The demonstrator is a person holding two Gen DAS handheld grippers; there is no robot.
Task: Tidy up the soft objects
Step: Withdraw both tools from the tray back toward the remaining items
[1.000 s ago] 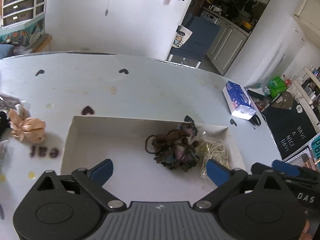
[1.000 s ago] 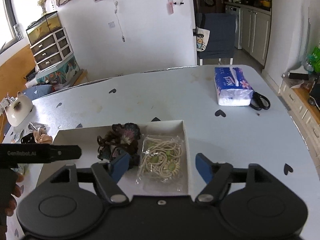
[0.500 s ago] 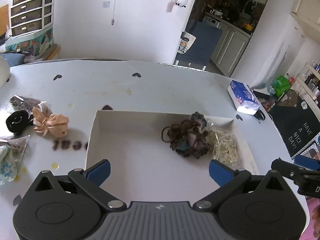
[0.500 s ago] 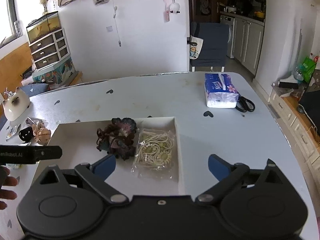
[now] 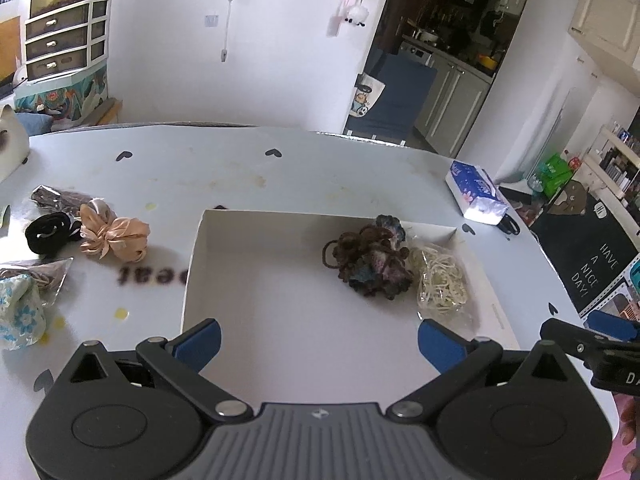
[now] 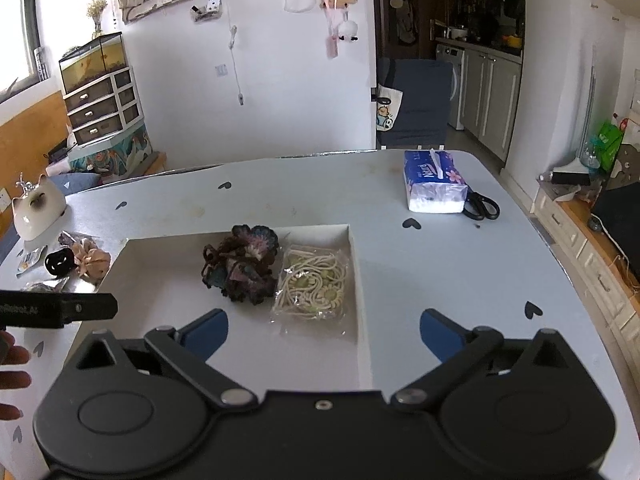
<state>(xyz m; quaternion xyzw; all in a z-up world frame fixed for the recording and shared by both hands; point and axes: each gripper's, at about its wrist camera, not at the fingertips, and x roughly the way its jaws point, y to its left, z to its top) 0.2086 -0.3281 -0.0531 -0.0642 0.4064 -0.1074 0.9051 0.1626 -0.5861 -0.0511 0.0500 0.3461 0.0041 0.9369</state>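
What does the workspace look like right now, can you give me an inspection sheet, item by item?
Surface: pale table with small black heart marks and a few faint stains.
Job's things: white tray holds a dark scrunchie bundle beside a clear bag of cream hair ties; the peach scrunchie, black hair tie and blue floral cloth lie on the table outside the tray.
Clutter: tissue pack, black scissors, white cat figurine.
Grippers: left claw and right claw both open, holding nothing.
Cables: white cord hanging on the wall.
Surroundings: drawer unit with fish tank, kitchen cabinets.
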